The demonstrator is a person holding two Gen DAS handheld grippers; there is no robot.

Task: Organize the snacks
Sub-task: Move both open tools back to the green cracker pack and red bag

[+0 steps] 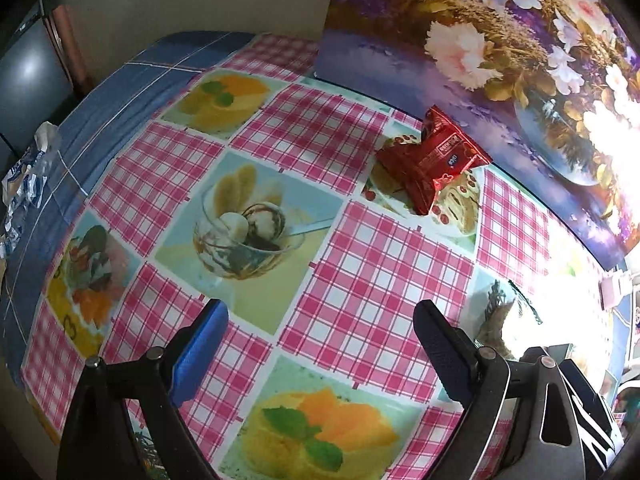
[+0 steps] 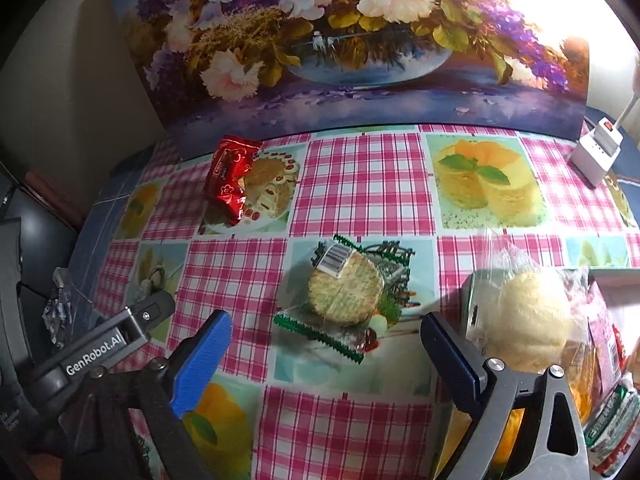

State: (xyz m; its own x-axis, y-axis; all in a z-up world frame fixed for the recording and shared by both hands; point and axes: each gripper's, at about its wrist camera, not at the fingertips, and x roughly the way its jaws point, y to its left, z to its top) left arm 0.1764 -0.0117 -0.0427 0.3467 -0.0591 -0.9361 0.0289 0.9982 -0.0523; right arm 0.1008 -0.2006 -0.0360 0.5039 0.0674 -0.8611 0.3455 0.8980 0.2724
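Observation:
A red foil snack packet (image 1: pixel 434 160) lies at the back of the checked tablecloth (image 1: pixel 360 292), close to the painting. My left gripper (image 1: pixel 320 308) hangs open over bare cloth, well short of that packet. In the right wrist view the same red packet (image 2: pixel 232 178) sits at the far left. A round biscuit pack (image 2: pixel 344 288) in clear wrap with green serrated ends lies mid-table. My right gripper (image 2: pixel 326 320) is open, its jaws standing on either side of that pack's near end without touching it. A pale bun in a clear bag (image 2: pixel 528 316) rests just past the right finger.
A large floral painting (image 2: pixel 360 40) leans along the table's back. A white power strip (image 2: pixel 596 152) sits at the far right. Several more packets (image 2: pixel 612 420) crowd the right edge. Crumpled wrappers (image 1: pixel 24 184) lie on the blue cloth at the left edge. A black housing marked GenRobot.AI (image 2: pixel 100 356) is low left.

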